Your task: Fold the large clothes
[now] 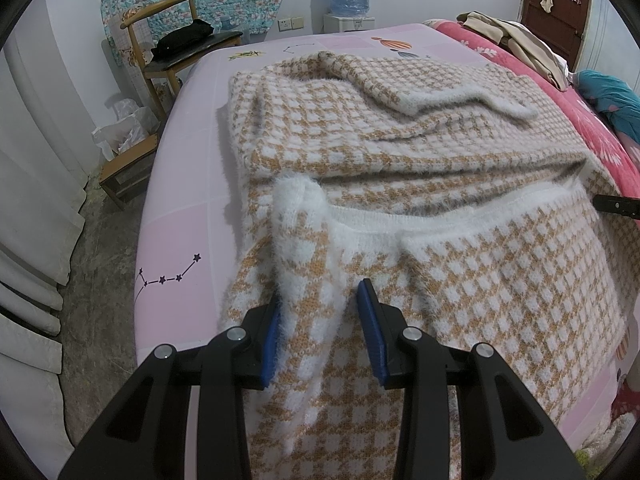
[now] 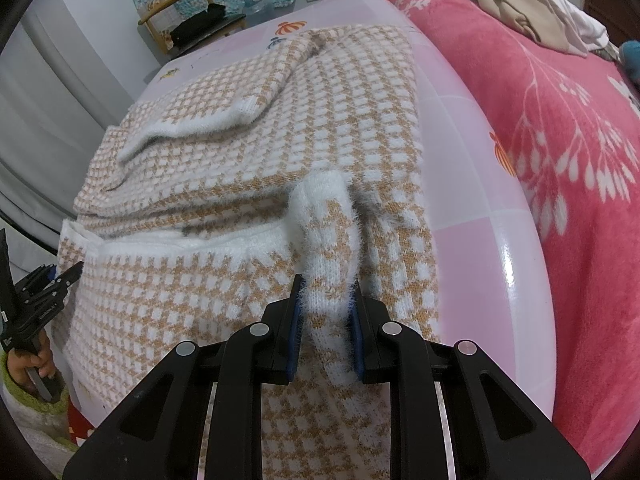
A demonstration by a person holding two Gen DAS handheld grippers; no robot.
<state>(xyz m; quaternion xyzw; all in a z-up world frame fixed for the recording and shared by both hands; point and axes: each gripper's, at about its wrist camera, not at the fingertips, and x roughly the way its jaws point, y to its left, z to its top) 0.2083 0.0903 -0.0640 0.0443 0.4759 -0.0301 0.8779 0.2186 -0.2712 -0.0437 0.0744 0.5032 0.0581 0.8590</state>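
Sweater (image 1: 400, 140), fuzzy, tan-and-white check, lies spread over the pink bed sheet (image 1: 176, 240), partly folded: a sleeve with a white cuff rests across the far portion, and the white ribbed hem runs across the middle. Left claw (image 1: 320, 320): blue pads set apart on either side of a raised ridge of hem fabric; the left pad touches the knit, the right pad looks clear of it, so it reads as parted rather than clamped, though fuzz blurs the contact. Right claw (image 2: 325, 312): pads pressed against both sides of a bunched hem corner, pinching the sweater, the fabric standing up between them. Red floral blanket (image 2: 560, 140) lies beside the sweater on the right. Beige clothes (image 1: 516, 44) piled at the far right of the bed. Wooden chair (image 1: 160, 40) stands past the bed's far left corner.
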